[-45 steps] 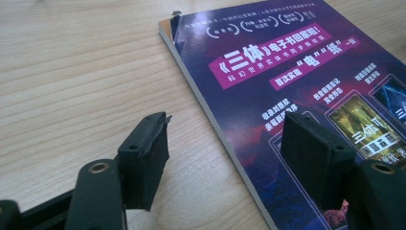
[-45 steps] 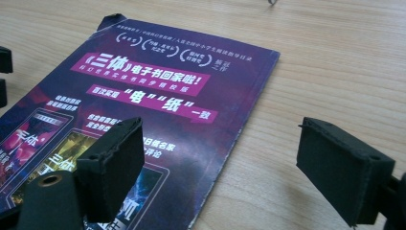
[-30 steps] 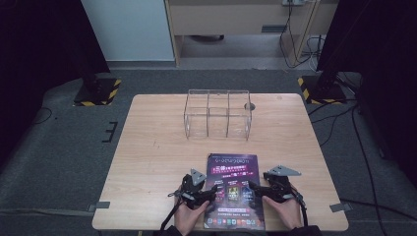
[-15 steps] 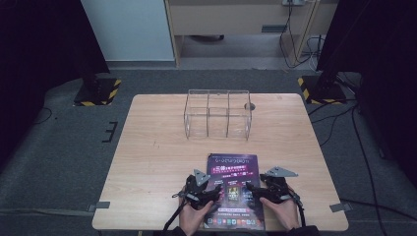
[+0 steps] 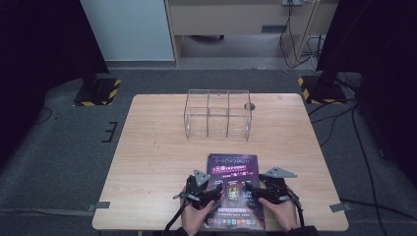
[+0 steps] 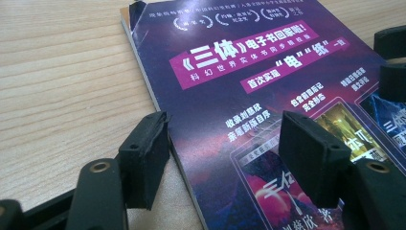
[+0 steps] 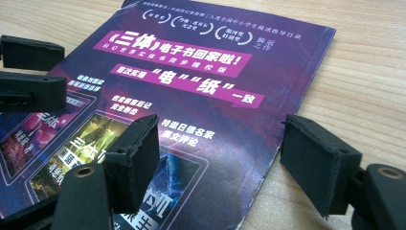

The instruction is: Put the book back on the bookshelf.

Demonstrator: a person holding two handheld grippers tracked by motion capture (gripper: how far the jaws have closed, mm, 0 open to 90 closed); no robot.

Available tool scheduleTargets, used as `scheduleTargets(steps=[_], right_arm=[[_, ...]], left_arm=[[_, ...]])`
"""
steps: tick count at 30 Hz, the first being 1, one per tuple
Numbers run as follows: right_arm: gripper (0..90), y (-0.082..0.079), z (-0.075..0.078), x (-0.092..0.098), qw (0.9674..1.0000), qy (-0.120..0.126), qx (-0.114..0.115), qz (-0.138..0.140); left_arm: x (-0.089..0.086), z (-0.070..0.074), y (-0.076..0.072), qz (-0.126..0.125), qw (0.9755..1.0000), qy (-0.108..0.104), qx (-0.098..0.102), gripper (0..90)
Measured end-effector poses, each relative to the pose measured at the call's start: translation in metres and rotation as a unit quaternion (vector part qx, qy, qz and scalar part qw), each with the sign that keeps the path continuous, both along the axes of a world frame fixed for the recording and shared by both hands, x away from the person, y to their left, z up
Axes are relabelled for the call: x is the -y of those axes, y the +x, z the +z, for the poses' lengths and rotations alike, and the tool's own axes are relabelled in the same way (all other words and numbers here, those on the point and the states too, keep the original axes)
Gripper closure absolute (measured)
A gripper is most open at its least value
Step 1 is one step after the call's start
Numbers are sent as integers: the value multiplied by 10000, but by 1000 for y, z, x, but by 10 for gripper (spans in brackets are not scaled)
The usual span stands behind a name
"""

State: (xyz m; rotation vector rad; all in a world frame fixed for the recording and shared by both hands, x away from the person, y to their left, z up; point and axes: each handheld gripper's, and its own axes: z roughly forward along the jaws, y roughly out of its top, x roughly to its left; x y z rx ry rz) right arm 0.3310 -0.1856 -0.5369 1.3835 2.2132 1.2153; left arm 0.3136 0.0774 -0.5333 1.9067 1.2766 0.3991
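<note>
A purple magazine (image 5: 232,189) with white Chinese print lies flat at the table's front centre. My left gripper (image 5: 215,191) rests low over its left side, open. In the left gripper view the magazine (image 6: 249,62) has its left edge between the two pads (image 6: 146,158), one over wood and one over the cover. My right gripper (image 5: 252,190) is open over the right side. In the right gripper view the magazine (image 7: 191,72) has its right edge between the pads (image 7: 318,163). Neither gripper holds anything. A hand holds each.
A clear acrylic organiser (image 5: 218,114) with three compartments stands empty at the back centre of the wooden table (image 5: 157,147). A small round hole (image 5: 249,106) sits just behind it. Black stands and cables lie on the floor around the table.
Both grippers have edged slightly inward over the magazine's sides. The magazine and the organiser have not moved.
</note>
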Motion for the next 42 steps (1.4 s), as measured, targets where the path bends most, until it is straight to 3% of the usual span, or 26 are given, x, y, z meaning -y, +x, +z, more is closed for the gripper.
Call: scheduleTargets(steps=[3,4,7,14,20,27,32,38,42], right_arm=[[296,0,0,0,10000,19,-8,-31],[296,0,0,0,10000,27,-12,-30],[309,0,0,1,9999,95,-21,-87],[309,0,0,2,9998,168,-46,-111],[311,1,-1,4,9994,305,-96,-122],[316,2,-1,7,9990,413,-126,-124],[323,2,-1,7,9990,415,-122,-128],[322,2,-1,7,9990,412,-121,-143],[322,2,-1,8,9987,448,-151,-166]], left_arm=[[-3,0,0,64,9999,-85,-16,377],[-4,0,1,101,9998,-168,-32,420],[-10,0,2,150,9990,-406,-124,436],[-14,-1,2,224,9980,-573,-167,488],[-20,5,0,129,9959,-896,-54,518],[-16,13,-5,-123,9954,-918,238,516],[-14,8,-4,-71,9970,-755,177,471],[-15,13,-6,-188,9941,-1029,285,511],[-11,14,-9,-335,9934,-1025,384,508]])
